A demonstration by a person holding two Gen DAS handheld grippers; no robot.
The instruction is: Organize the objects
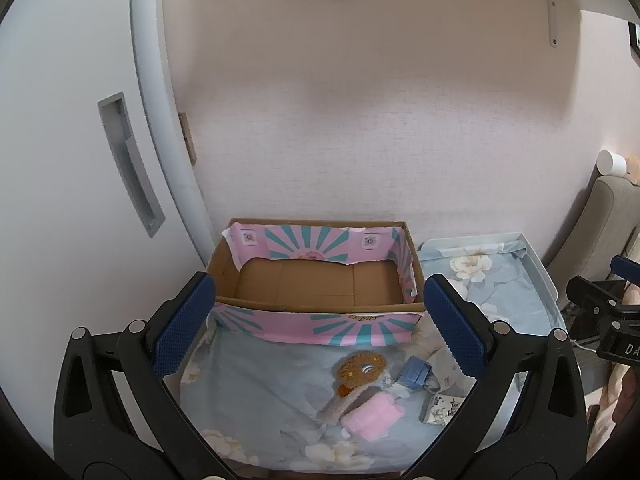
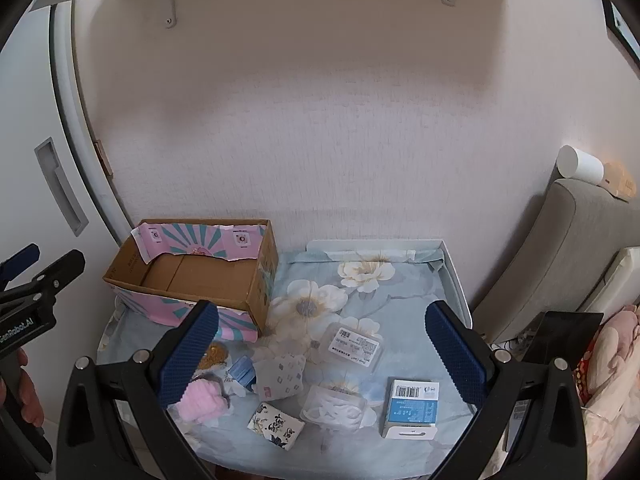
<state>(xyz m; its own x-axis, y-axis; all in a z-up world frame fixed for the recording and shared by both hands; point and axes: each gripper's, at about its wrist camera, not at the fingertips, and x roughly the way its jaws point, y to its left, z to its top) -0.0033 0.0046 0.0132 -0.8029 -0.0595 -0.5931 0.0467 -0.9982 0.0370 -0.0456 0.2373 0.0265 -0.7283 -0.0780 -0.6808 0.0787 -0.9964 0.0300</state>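
Both tongs are spread as wide as they go and pinching nothing, angled down over the flowered cloth (image 2: 400, 300). Between the fingers of my right gripper (image 2: 322, 344) I've got most of the clutter: a blue-and-white carton (image 2: 412, 406) near the front right edge, a clear plastic pack (image 2: 334, 406) beside it, a labelled clear tray (image 2: 354, 346) further back, a patterned pouch (image 2: 280, 376) and a small floral pack (image 2: 276, 426) toward the front. My left gripper (image 1: 316, 328) looks at the left end: a pink fluffy roll (image 1: 374, 420), a brown donut-looking plush (image 1: 360, 366) and a little blue box (image 1: 414, 372), all bunched close.

Where everything's headed, I'd guess, is the open cardboard box (image 2: 192, 276) in the back left corner, empty as far as I can see.

What worries me:
- the left-end pile is so tight that closing on the pink roll could drag the plush or blue box along
- the clear pack looks thin and slippery, so it could squirt out or crush
- the cloth is loose, so a low scoop might bunch it and shove things off the front edge
- the torn pink paper lining (image 1: 304, 246) sticking up inside the box could catch whatever I drop in
- both tongs going for the box together could bump each other

Off to the right there's a grey cushion (image 2: 560, 248) with a white cylinder (image 2: 580, 168) on top, out of the way.
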